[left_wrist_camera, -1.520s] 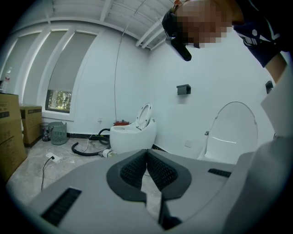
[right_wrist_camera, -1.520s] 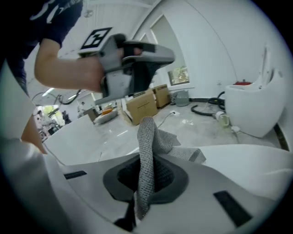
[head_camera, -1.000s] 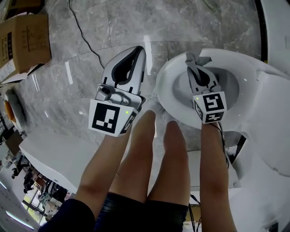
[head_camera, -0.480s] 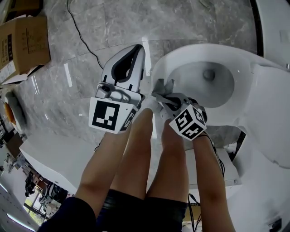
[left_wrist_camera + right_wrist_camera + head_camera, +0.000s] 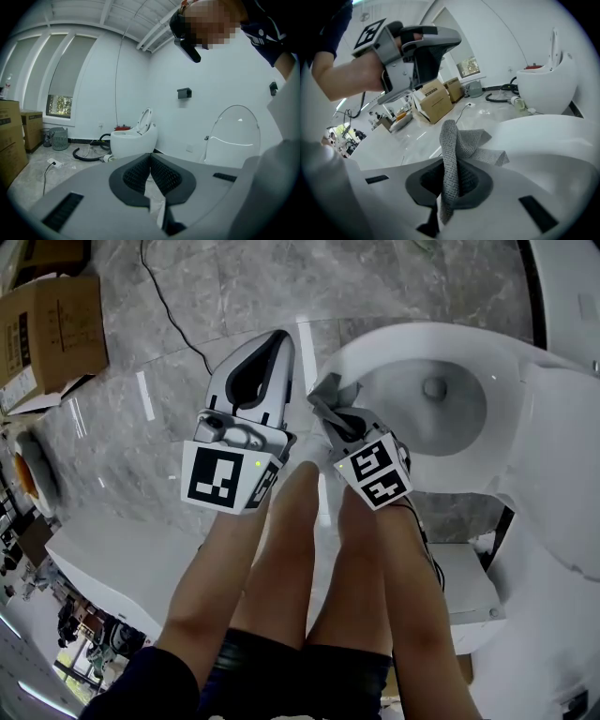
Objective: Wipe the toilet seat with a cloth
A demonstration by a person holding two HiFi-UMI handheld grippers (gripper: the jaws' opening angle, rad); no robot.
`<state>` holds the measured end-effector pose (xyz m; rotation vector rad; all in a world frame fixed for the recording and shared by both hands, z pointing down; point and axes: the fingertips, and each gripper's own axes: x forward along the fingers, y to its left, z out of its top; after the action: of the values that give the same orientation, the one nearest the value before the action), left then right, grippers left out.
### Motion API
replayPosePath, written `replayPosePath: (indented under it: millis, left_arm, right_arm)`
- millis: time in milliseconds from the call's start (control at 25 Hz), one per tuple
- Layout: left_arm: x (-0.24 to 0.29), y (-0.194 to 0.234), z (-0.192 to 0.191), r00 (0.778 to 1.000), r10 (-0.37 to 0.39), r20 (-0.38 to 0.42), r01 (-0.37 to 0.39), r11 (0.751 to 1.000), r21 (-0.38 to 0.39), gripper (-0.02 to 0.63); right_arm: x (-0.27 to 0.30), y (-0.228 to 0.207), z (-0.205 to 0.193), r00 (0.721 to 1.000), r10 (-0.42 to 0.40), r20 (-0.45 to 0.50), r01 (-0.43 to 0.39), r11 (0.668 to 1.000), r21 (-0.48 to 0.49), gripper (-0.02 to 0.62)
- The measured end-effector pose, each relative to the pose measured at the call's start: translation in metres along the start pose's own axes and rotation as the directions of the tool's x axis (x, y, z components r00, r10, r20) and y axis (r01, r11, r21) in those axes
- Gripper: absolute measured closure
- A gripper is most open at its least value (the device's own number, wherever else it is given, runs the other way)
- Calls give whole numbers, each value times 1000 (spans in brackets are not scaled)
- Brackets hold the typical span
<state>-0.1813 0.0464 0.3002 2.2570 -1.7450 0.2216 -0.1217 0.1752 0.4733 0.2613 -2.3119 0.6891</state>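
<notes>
Left gripper (image 5: 278,345): jaws pressed together, nothing between them, nose towards 12 o'clock.
Right gripper (image 5: 328,407): jaws clamped on grey cloth (image 5: 451,150), nose towards 11 o'clock.
Forearms (image 5: 211,587): bare, reaching up from 6 o'clock.

No word, number or brand can be read in any view. The cardboard box (image 5: 47,324) on the floor carries dark print on its side, but it is too small and blurred to make out. The left marker cube (image 5: 225,482) and the right marker cube (image 5: 377,472) bear only black-and-white square patterns, not letters or digits.
</notes>
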Motion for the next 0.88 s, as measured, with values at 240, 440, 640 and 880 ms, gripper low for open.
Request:
replayPosePath:
  millis: [240, 440, 640, 880]
  left_arm:
    - [-2, -1, -2, 1000, 5, -9, -5, 1000, 3, 586]
    - [0, -9, 0, 1000, -3, -8, 3, 1000, 3, 586]
    - [4, -22, 4, 1000, -29, -6, 29, 1000, 6, 586]
    - [9, -28, 3, 999, -51, -7, 51, 999, 7, 586]
  right_arm:
    - [1, -1, 4, 997, -67, 35, 64, 995, 70, 566]
    - [-14, 14, -27, 998, -28, -47, 31, 998, 49, 566]
    - [-47, 19, -67, 994, -59, -93, 68, 993, 98, 566]
    - [-75, 8, -96, 980, -158, -121, 177, 969, 173, 566]
